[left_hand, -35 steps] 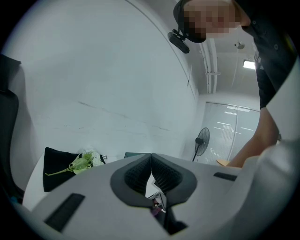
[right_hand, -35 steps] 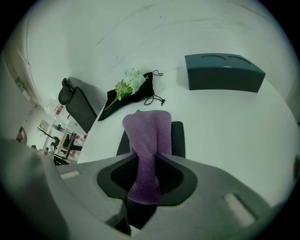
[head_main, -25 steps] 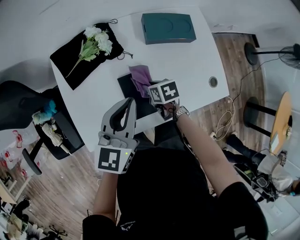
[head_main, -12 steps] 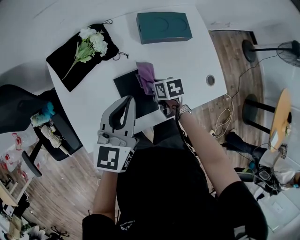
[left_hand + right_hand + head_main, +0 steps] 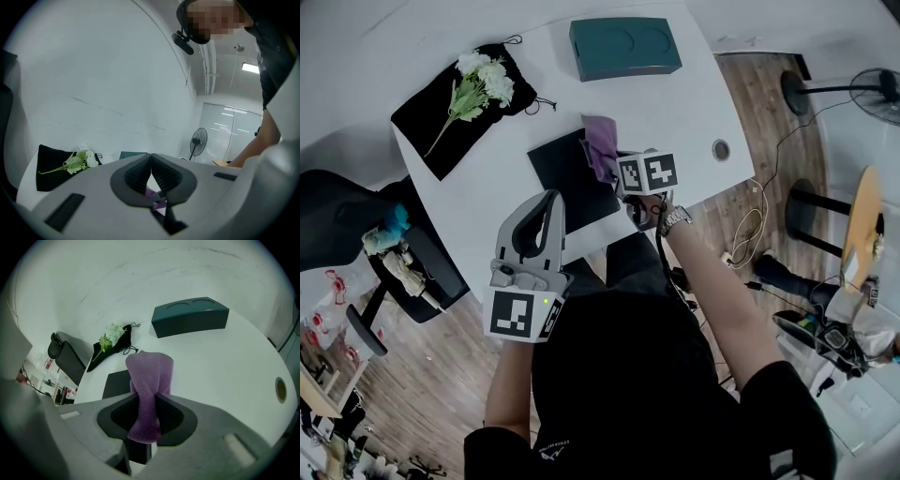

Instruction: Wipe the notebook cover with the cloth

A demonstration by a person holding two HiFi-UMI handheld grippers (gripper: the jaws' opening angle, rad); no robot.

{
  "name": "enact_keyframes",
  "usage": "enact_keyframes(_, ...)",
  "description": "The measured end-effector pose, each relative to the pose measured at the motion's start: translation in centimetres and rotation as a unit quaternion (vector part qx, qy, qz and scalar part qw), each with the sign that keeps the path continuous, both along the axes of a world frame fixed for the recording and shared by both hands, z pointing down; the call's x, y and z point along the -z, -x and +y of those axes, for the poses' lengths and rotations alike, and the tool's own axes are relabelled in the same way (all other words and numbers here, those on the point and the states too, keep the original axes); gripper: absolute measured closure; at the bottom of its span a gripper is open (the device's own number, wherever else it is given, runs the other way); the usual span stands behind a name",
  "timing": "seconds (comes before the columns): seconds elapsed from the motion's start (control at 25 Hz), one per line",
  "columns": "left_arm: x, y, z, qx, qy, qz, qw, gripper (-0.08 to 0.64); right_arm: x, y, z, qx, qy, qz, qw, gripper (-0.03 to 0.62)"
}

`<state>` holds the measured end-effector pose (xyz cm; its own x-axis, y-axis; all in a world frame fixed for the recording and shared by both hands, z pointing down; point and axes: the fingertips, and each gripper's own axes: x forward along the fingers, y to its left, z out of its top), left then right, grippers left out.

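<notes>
Two grippers over one white table.

Notebook: black cover, flat on the table, just below and slightly left of the right gripper. Its long axis runs roughly along that gripper's own pointing line, near end toward the person.

Right gripper: jaws clamped on the purple cloth. The cloth bunches out ahead of the tips, over the notebook's far right edge. Contact between cloth and cover: cannot tell from any view.

Left gripper: jaws pressed together, nothing between them. It is held short of the notebook's near left corner, tips angled upward.

The right gripper is clearly the nearer one.

Judgement: the wipe stroke should run left of the gripper and back toward the person, along the long axis, since most of the bare cover lies that way. The left gripper could pin the near corner if the notebook slides.
</notes>
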<state>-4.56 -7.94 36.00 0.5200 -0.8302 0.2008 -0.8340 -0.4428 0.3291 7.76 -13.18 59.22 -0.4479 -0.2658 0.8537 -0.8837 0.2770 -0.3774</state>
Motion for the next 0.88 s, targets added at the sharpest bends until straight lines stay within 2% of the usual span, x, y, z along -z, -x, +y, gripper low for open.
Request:
enact_keyframes(0.36,-0.1,2.5,2.2,-0.008,0.002,0.001,1.0000,0.554,1.4,4.1,2.4,0.005,-0.010,-0.021,1.000,0.494)
enact_keyframes(0.88,-0.7,6.0,4.1,0.015,0.007,0.009,0.9998,0.554,0.5,9.6,6.7,0.059,0.007,-0.015,0.998,0.495)
